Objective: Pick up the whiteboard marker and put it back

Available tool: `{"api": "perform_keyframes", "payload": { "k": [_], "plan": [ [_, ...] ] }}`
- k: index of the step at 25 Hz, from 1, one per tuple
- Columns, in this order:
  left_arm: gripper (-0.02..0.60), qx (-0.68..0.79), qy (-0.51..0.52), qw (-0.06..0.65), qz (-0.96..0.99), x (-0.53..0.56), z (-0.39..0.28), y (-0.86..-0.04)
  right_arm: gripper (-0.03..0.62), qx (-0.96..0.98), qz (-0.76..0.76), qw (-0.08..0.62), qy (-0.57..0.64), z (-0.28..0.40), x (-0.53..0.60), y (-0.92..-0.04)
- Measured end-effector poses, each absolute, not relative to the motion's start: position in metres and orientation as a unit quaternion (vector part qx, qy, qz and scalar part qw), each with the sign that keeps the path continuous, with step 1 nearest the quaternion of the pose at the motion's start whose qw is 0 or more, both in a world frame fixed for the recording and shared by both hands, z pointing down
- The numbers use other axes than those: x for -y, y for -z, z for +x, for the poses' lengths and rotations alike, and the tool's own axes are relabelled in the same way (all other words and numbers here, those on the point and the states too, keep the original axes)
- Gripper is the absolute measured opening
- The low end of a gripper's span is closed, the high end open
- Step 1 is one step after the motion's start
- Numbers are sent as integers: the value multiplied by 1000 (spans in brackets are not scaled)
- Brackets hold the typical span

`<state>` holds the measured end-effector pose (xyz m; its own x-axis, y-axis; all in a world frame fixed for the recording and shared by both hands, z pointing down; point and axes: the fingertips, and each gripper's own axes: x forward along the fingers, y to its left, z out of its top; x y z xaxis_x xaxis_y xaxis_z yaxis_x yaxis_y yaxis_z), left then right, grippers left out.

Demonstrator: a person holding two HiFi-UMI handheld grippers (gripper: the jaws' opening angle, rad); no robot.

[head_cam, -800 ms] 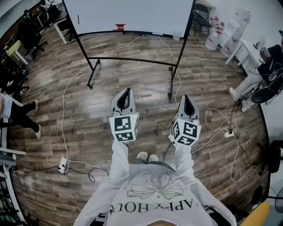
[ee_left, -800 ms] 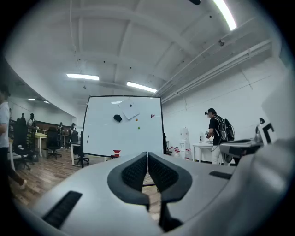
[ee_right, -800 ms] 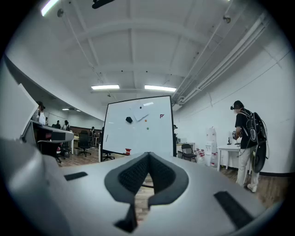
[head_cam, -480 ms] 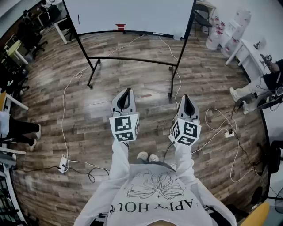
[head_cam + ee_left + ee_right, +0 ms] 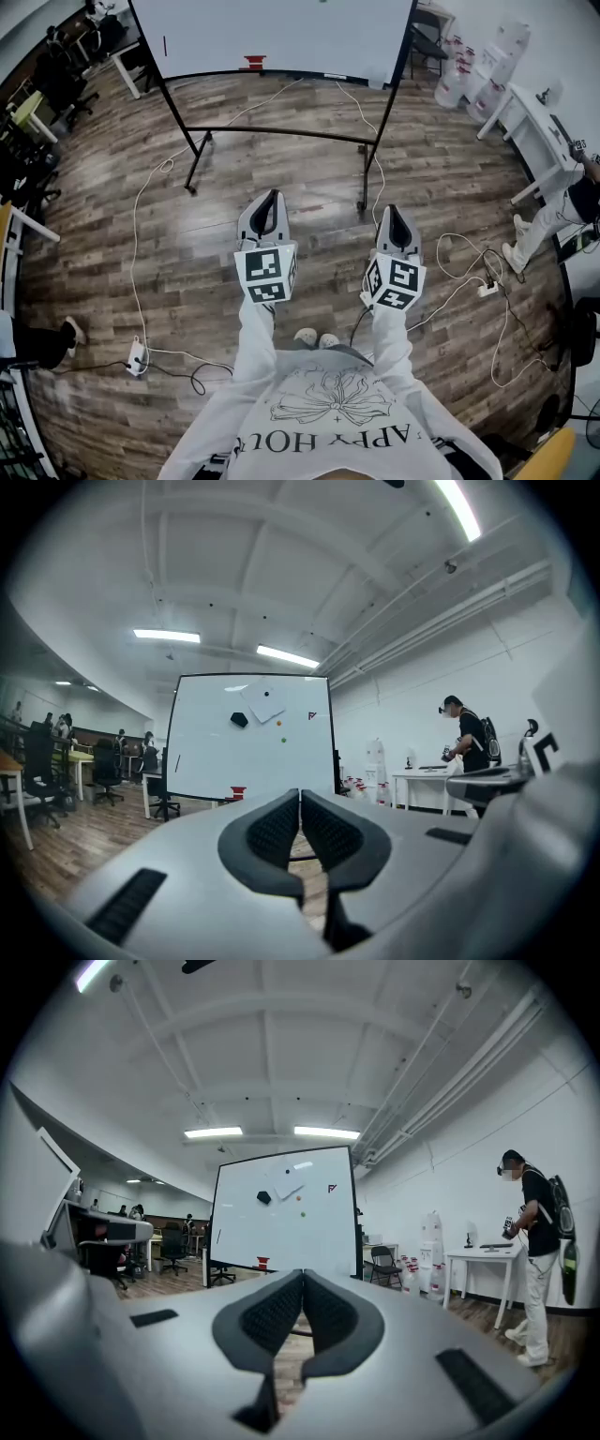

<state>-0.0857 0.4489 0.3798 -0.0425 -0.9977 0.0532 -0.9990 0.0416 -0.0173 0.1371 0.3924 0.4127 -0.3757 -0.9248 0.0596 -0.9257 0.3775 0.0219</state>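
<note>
A whiteboard (image 5: 281, 33) on a black wheeled stand faces me across the wood floor. A thin dark stick, perhaps the marker (image 5: 165, 45), stands upright on its left part; it also shows as the marker (image 5: 177, 761) and the marker (image 5: 218, 1236) in the gripper views. A red object (image 5: 253, 62) sits on the board's tray. My left gripper (image 5: 266, 204) and right gripper (image 5: 394, 217) are held side by side at waist height, well short of the board. Both are shut with nothing between the jaws, as seen at the left gripper (image 5: 300, 794) and the right gripper (image 5: 303, 1274).
White cables (image 5: 141, 244) and power strips (image 5: 136, 356) trail over the floor around my feet. The stand's legs (image 5: 361, 202) lie ahead. A white table (image 5: 525, 112) and a person (image 5: 562, 211) are at the right, desks and chairs (image 5: 37, 94) at the left.
The person at the left edge has walked almost out of view, and the seated person at the right now stands. Both grippers have barely shifted.
</note>
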Motion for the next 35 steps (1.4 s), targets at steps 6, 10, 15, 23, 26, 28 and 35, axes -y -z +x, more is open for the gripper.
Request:
{"api": "perform_keyframes", "payload": {
  "k": [6,10,15,23,26,28,35],
  "plan": [
    [8,711,-22,15,703,-440,-97,-388,3,827,561,32,-14,122,-390,-425],
    [9,708,-25,20,705,-434,-104,-393,3,826,562,37,-22,114,-388,-432],
    [9,711,-23,26,702,-422,-108,-397,3,827,560,43,-23,110,-378,-437],
    [9,718,-25,36,695,-368,-118,-410,3,828,558,44,-24,103,-317,-445],
    [9,721,-25,38,692,-331,-121,-414,3,831,555,40,-23,99,-279,-445],
    [9,722,-25,38,690,-302,-122,-415,3,834,551,40,-20,95,-248,-444],
    [9,728,-18,34,684,-195,-122,-400,3,841,540,33,-14,90,-133,-427]
  ]
}}
